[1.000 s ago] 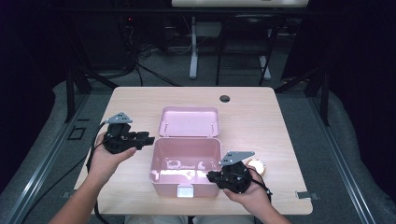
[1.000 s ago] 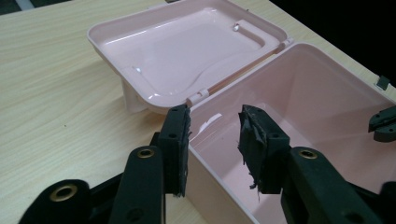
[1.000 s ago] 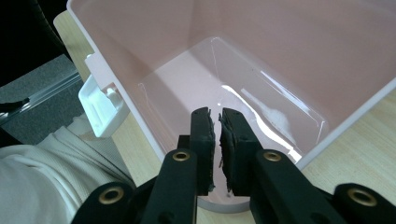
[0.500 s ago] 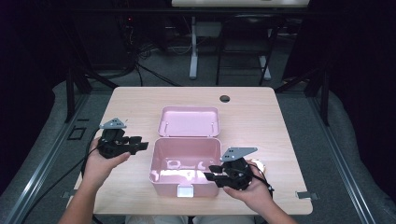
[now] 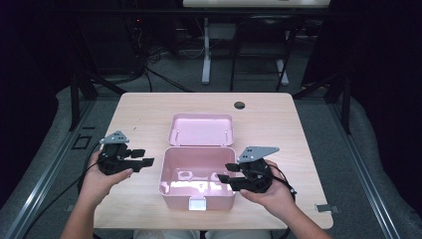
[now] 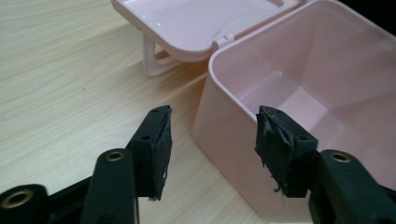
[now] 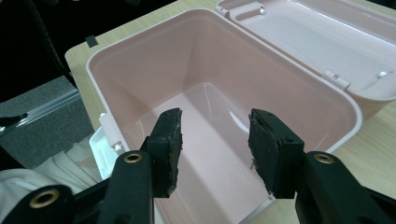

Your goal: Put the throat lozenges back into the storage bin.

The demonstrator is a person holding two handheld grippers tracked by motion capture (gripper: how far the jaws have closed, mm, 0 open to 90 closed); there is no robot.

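Observation:
An open, empty pink plastic box (image 5: 198, 191) stands mid-table, its lid (image 5: 201, 129) laid back flat behind it. My left gripper (image 5: 142, 158) hovers just left of the box, pointing at its left wall (image 6: 224, 130). Its jaws have just been opening and stand open with nothing between them. My right gripper (image 5: 226, 173) reaches over the box's right rim. In the right gripper view it (image 7: 215, 126) looks down into the bare interior (image 7: 210, 107). Those jaws have also just been opening and are open and empty. The lid (image 6: 196, 23) and hinge show past the left gripper (image 6: 212, 123).
A white latch (image 5: 197, 203) sticks out from the box's front wall. A dark cable hole (image 5: 239, 105) lies near the wooden table's (image 5: 144, 119) far edge. Cables trail from both grippers off the near edge. Stands and a white leg rise behind the table.
The left gripper has drawn left and nearer, away from the box wall. The right gripper has lifted slightly over the box rim. Both pairs of jaws stand wider apart.

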